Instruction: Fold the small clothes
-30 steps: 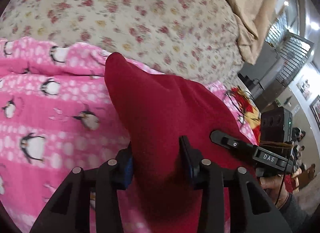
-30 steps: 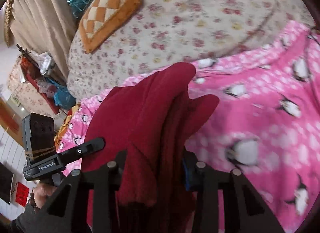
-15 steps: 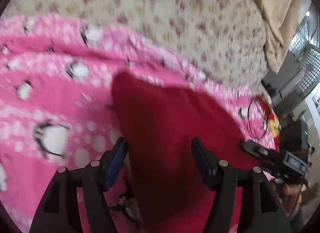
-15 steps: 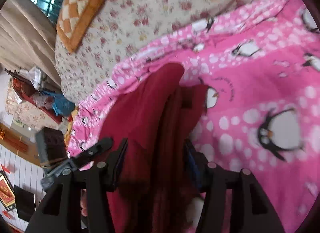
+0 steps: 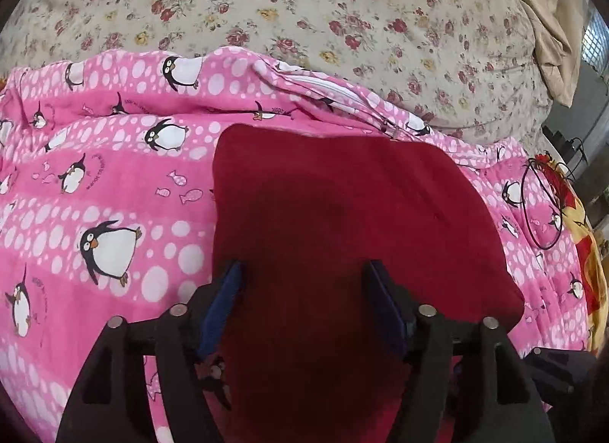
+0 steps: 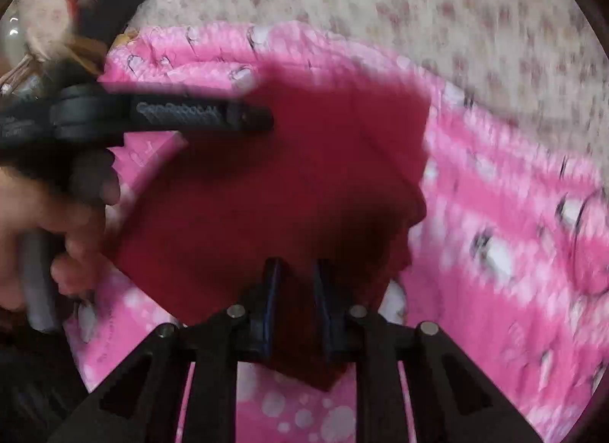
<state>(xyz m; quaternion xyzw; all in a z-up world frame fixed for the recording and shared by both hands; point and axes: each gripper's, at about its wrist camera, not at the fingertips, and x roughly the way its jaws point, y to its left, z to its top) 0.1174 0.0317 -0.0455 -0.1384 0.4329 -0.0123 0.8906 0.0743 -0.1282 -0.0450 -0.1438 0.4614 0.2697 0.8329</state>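
Note:
A dark red garment [image 5: 342,222] lies flat on the pink penguin blanket [image 5: 106,184]. My left gripper [image 5: 304,306] is open over its near edge, fingers wide apart, and the cloth lies loose between them. In the blurred right wrist view the same red garment [image 6: 274,176] spreads ahead. My right gripper [image 6: 297,290] is shut on its near edge. The left gripper's finger [image 6: 201,115] reaches in from the left over the cloth, held by a hand [image 6: 42,222].
A floral bedsheet [image 5: 304,16] covers the bed beyond the blanket. A beige curtain [image 5: 552,24] hangs at the far right. A black cable loop [image 5: 540,207] lies on a red and yellow cloth [image 5: 582,237] at the blanket's right edge.
The raised red garment has come down flat onto the blanket. My left gripper has opened and let go of it. My right gripper has closed tighter and swung quickly.

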